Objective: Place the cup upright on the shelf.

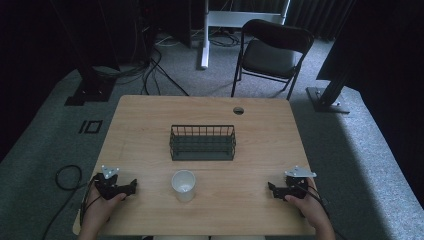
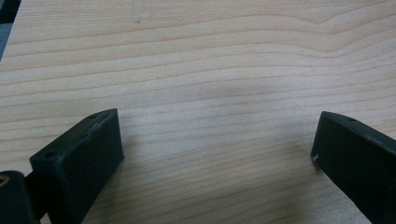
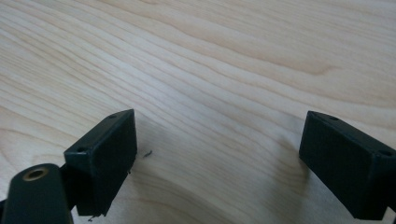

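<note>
The left hand-held gripper [image 1: 131, 187] is held low over the near left part of the wooden desk [image 1: 150, 125]; its jaws are spread wide, and nothing but bare wood grain is seen between them in the left gripper view [image 2: 217, 140]; the right hand-held gripper [image 1: 272, 188] is held in the same way at the near right, jaws likewise wide apart with nothing gripped, as is shown in the right gripper view [image 3: 219, 140]. A white cup [image 1: 183, 185] is stood upright on the desk between the two grippers, near the front edge and well apart from both; a dark wire basket [image 1: 202, 142] is placed just behind the cup, at the middle of the desk. A black folding chair [image 1: 272, 52] is seen on the carpeted floor beyond the far edge.
</note>
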